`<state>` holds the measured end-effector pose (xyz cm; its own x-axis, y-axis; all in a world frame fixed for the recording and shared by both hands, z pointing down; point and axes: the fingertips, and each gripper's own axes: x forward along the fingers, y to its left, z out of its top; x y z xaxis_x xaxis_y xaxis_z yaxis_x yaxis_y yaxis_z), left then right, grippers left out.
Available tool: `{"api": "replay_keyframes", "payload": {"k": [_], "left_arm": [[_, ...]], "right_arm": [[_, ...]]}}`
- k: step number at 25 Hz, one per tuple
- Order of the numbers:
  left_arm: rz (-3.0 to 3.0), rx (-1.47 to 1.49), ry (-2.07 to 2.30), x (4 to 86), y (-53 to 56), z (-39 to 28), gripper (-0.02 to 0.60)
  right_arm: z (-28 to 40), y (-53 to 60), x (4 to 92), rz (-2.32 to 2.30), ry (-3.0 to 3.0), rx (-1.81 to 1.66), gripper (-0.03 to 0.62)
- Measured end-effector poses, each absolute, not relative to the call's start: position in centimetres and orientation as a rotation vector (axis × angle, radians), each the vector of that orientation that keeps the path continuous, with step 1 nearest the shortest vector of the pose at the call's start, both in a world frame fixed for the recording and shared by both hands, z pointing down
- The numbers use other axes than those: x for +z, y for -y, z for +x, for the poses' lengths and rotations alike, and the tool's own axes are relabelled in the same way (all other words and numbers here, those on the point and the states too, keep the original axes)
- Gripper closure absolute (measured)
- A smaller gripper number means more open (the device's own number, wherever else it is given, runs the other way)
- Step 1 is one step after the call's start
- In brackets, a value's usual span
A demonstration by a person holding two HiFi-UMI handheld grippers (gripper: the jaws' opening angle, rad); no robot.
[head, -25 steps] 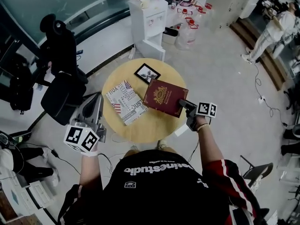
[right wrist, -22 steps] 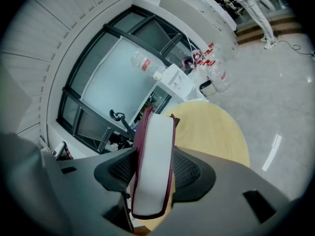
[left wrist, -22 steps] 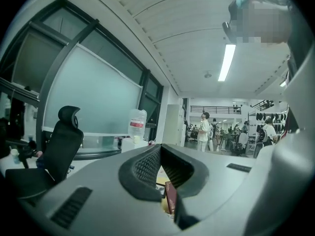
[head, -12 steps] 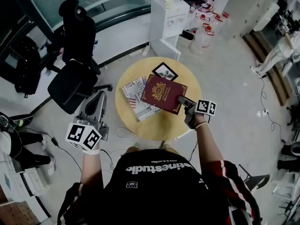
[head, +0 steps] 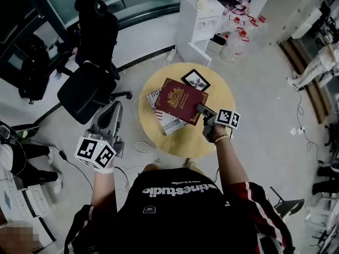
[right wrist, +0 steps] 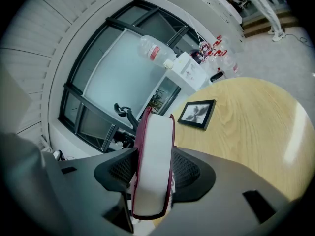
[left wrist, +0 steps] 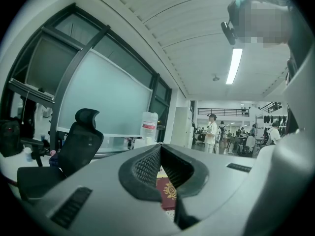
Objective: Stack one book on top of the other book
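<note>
Two books in play, and the step in hand is the carry-over. The R claw (head: 200, 109) is clamped on the red book (head: 180, 99) at its near corner. The right gripper view shows the white page block squeezed btwn both pads (right wrist: 184, 171), maroon covers on either side.

From the head view the red book hangs over the patterned book (head: 165, 121), which lies flat on the round wooden table (head: 212, 136). It hides most of it; only the patterned book's near edge and left strip show. Can't tell whether the two touch yet or there's air btwn them.

A small framed picture (head: 196, 79) sits just beyond on the table, near the red book's far corner but apart from it.

The L claw (head: 112, 109) is off the table's left side, well apart from both books. Its jaws are together w/ nothing in them, so it looks idle.

Judgement: task is most of the way there, placement not yet done.

Nxt move prob. calls for:
- squaring the red book's edges w/ the one below
- lowering it flat, not corner-first
- spreading the R claw's jaws only once the weight rests on the lower book
- drawing back toward the person w/o dragging the top book or nudging the frame
</note>
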<state>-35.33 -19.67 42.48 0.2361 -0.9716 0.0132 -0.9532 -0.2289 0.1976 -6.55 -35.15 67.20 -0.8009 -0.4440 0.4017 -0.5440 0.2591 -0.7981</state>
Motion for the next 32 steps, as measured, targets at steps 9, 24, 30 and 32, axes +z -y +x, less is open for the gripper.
{"api": "replay_keyframes", "payload": {"k": [9, 24, 30, 32], "left_arm": [[2.338, -0.131, 1.834, 43.0, 18.6, -38.5, 0.566], [2.353, -0.083, 1.818, 43.6, 17.5, -41.7, 0.566], [2.344, -0.080, 1.809, 44.0, 17.6, -41.0, 0.566], [2.344, -0.074, 1.805, 44.1, 17.6, -40.9, 0.566]], "right_arm": [[-10.5, 35.1, 68.9, 1.014, 2.387, 1.643, 0.355], [-11.0, 34.3, 72.8, 1.151, 2.309, 1.785, 0.353], [-10.4, 33.8, 74.2, 1.170, 2.293, 1.818, 0.347], [-10.2, 33.7, 74.5, 1.170, 2.276, 1.828, 0.345]]}}
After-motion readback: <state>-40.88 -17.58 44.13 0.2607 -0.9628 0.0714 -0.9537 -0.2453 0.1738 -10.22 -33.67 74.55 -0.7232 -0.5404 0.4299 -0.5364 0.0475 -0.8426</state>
